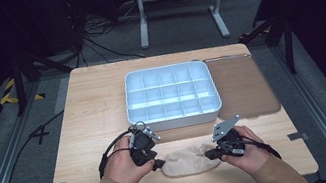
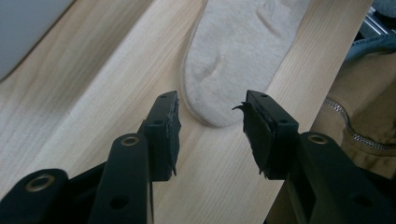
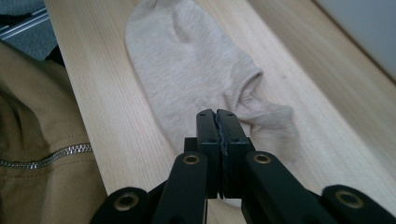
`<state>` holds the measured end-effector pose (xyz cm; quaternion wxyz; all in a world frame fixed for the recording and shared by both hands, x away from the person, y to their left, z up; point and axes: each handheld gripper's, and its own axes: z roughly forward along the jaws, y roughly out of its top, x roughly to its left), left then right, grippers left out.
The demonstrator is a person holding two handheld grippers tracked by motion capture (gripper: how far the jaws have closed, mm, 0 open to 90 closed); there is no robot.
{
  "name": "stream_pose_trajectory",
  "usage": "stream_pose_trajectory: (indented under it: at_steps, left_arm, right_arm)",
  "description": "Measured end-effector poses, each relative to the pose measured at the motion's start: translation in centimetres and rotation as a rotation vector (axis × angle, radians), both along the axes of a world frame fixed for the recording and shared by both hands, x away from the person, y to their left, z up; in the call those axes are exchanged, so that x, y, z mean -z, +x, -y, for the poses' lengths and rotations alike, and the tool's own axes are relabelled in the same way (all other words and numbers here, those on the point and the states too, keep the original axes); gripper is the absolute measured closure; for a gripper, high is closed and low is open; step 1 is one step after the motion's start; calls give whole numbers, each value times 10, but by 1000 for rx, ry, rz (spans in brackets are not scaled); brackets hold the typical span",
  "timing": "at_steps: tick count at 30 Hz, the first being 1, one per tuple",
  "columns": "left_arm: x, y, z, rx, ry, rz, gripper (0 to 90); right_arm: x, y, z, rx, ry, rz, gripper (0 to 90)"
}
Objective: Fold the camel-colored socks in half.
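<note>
A beige ankle sock lies flat near the table's front edge, between my two grippers. My left gripper points at its rounded toe end, and in the left gripper view that gripper stands open, jaws either side of the sock tip without touching it. My right gripper sits at the sock's other end. The right gripper view has that gripper with jaws pressed together on the sock beside its cuff opening, and fabric looks pinched between the pads.
A white tray divided into several compartments stands in the table's middle, just beyond the hands. A brown mat lies to its right. The person's tan jacket hangs at the table's front edge. Bare wood stretches to the left.
</note>
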<state>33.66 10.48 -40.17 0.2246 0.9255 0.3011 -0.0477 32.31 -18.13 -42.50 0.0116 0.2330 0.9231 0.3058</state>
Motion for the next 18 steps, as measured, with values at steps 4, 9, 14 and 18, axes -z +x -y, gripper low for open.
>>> stream_pose_trajectory:
  at_steps: [4, 9, 14, 18]
  left_arm:
    - [8, 1, 3, 9, 4, -36, 550]
    - [19, 4, 6, 3, 39, -71, 535]
    - [23, 6, 6, -3, 52, -76, 532]
    - [26, 6, 7, -6, 62, -82, 523]
  right_arm:
    - [7, 0, -3, -7, -36, -38, 899]
    - [12, 2, -3, 8, -72, -50, 900]
    - [18, 5, -2, 29, -108, -51, 900]
    - [22, 6, -3, 28, -117, -57, 900]
